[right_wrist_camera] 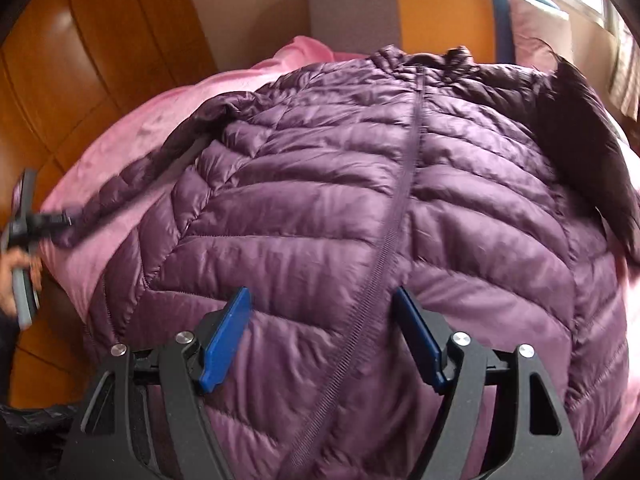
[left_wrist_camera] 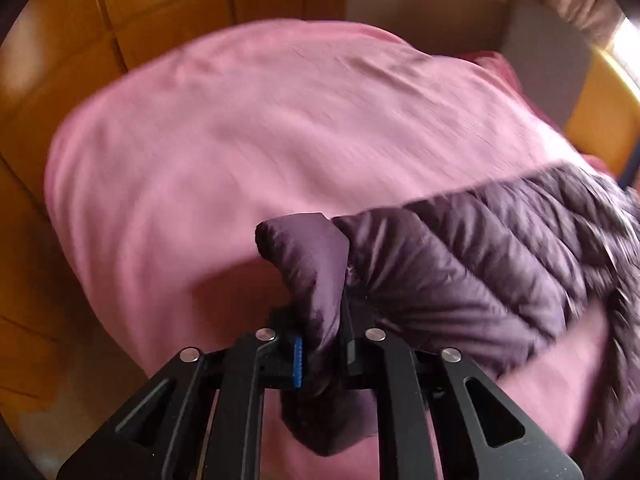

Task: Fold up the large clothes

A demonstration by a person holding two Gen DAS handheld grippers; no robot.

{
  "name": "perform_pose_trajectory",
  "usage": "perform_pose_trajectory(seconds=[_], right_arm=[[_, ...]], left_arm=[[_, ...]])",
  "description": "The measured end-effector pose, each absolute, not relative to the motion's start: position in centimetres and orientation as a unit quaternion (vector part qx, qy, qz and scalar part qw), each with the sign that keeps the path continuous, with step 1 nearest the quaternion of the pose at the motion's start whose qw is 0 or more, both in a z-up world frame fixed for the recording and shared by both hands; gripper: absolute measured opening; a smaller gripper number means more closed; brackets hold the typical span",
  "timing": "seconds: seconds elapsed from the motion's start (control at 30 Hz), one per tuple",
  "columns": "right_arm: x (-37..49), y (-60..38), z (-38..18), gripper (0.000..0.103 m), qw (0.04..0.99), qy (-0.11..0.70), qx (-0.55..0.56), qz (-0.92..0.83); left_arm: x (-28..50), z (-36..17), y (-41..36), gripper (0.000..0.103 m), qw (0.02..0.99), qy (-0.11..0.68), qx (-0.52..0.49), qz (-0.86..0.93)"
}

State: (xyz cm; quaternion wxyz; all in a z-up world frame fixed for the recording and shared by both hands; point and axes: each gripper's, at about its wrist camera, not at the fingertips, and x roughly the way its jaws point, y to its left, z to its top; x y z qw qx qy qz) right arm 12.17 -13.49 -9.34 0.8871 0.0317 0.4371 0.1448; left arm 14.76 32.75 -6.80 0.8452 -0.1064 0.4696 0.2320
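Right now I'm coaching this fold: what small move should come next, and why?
Probably carry the left gripper inward, laying the sleeve cuff across the purple quilted puffer jacket. It is shut on the cuff, the sleeve stretches out over the pink bedspread, and the right gripper hangs open above the zipper.

The left wrist camera looked forward along its fingers from close above the bed's left edge, facing across the pink blanket (left_wrist_camera: pixel 240 140) toward the headboard (left_wrist_camera: pixel 544 60), with a jacket sleeve (left_wrist_camera: pixel 312 264) right at the lens. The right wrist camera looked down from close over the purple jacket (right_wrist_camera: pixel 340 220), toward the same headboard (right_wrist_camera: pixel 352 4). Both views shared the blanket, jacket and wooden wardrobe (left_wrist_camera: pixel 160 4); the right view also caught the left gripper (right_wrist_camera: pixel 60 220) at the bed's left edge.
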Motion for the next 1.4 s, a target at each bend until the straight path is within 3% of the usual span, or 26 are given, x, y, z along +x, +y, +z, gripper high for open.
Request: perform_pose_trajectory(seconds=[0.3,0.33,0.4,0.43,0.47,0.67,0.8,0.87,1.07,1.23,1.4], right_arm=[[13.2,-13.3,-12.0,0.082,0.883,0.447,0.035,0.141],[13.3,-13.5,-12.0,0.083,0.882,0.448,0.037,0.142],[13.1,-13.8,-12.1,0.085,0.882,0.447,0.037,0.144],[13.4,-13.9,-12.1,0.086,0.883,0.445,0.036,0.145],[13.3,-13.9,-12.1,0.087,0.884,0.442,0.034,0.146],[13.1,-15.8,-10.2,0.082,0.88,0.439,0.078,0.162],[11.7,-23.3,-7.3,0.08,0.901,0.392,0.157,0.099],[10.6,-29.3,-6.8,0.079,0.902,0.372,0.214,0.045],[7.8,-46.5,-9.3,0.062,0.857,0.344,0.359,-0.136],[8.4,-56.8,-11.0,0.06,0.813,0.302,0.442,-0.229],[11.5,-62.1,-12.6,0.06,0.775,0.277,0.505,-0.259]], left_arm=[[20.2,-9.3,38.0,0.013,0.822,0.476,-0.095,0.299],[20.3,-9.2,38.4,0.019,0.819,0.473,-0.105,0.306],[20.2,-8.6,38.8,0.042,0.82,0.46,-0.126,0.316],[19.6,-8.1,38.8,0.061,0.824,0.45,-0.133,0.319],[18.4,-7.0,38.2,0.074,0.833,0.427,-0.142,0.321],[14.8,-1.5,32.2,0.075,0.898,0.332,-0.197,0.211],[14.8,-0.4,23.6,0.075,0.924,0.325,-0.184,0.08],[15.2,-0.7,19.1,0.075,0.925,0.336,-0.176,0.015],[15.1,-2.3,5.8,0.075,0.922,0.354,-0.104,-0.116],[15.3,-5.2,-0.9,0.075,0.907,0.383,-0.05,-0.167],[15.6,-8.5,-2.5,0.075,0.895,0.416,-0.014,-0.157]])
